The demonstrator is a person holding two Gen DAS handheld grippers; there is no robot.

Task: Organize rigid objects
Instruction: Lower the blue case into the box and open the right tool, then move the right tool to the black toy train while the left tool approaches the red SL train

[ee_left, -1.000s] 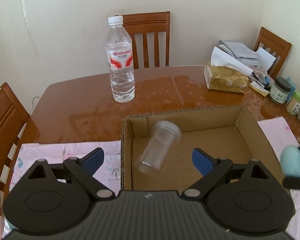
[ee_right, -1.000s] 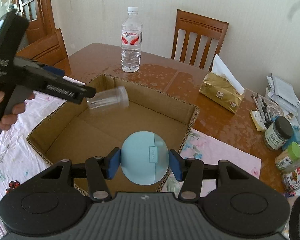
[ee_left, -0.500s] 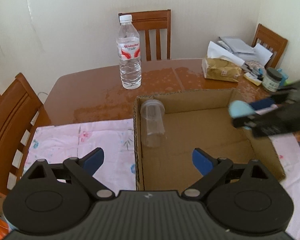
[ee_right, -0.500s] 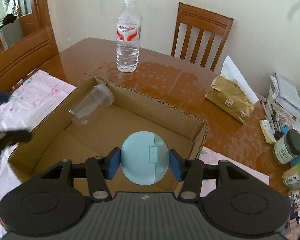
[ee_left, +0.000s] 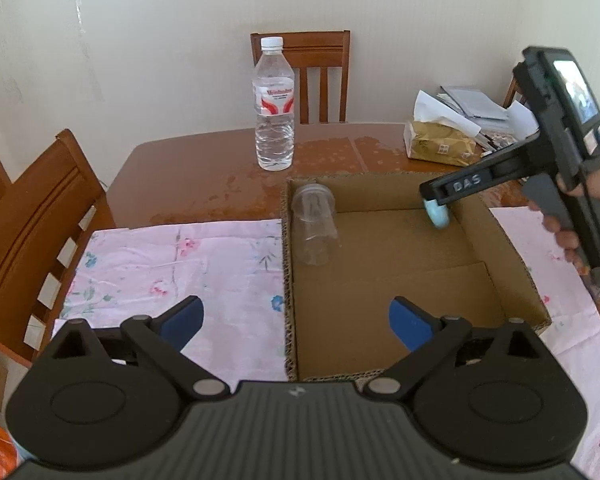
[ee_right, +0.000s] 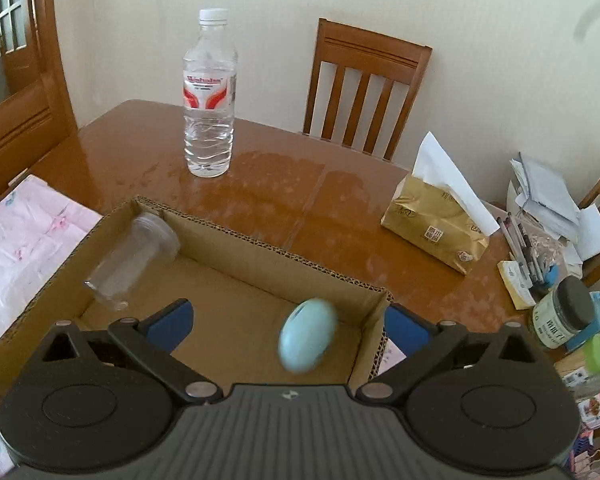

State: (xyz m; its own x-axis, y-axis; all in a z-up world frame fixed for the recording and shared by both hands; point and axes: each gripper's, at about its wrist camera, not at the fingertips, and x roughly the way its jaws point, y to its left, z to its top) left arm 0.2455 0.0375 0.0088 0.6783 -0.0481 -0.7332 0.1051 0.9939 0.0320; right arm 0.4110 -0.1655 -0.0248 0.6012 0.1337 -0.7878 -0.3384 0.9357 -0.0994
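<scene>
An open cardboard box [ee_left: 286, 280] [ee_right: 260, 246] lies on the wooden table. A clear plastic jar [ee_left: 314, 228] [ee_right: 132, 260] lies on its side along the box's left wall. My right gripper [ee_right: 288, 316] [ee_left: 436, 200] hangs over the box's right far corner and its jaws are opening. A light blue oval object [ee_right: 308, 336] [ee_left: 438, 214] sits loose and blurred between them, touching neither pad. My left gripper [ee_left: 296, 312] hovers over the box's near left wall, jaws opening with nothing between them. A water bottle [ee_left: 274, 108] [ee_right: 209, 100] stands upright behind the box.
A pink floral cloth [ee_left: 172, 264] lies under and left of the box. A gold tissue pack [ee_right: 432, 228], pens, papers and small jars [ee_right: 564, 312] crowd the table's right end. Wooden chairs [ee_left: 40, 220] stand at the left and far sides.
My right gripper has sprung open and let go of the blue object, which has tipped away from the pads. My left gripper has drawn back from the box, and the jar has settled against the wall.
</scene>
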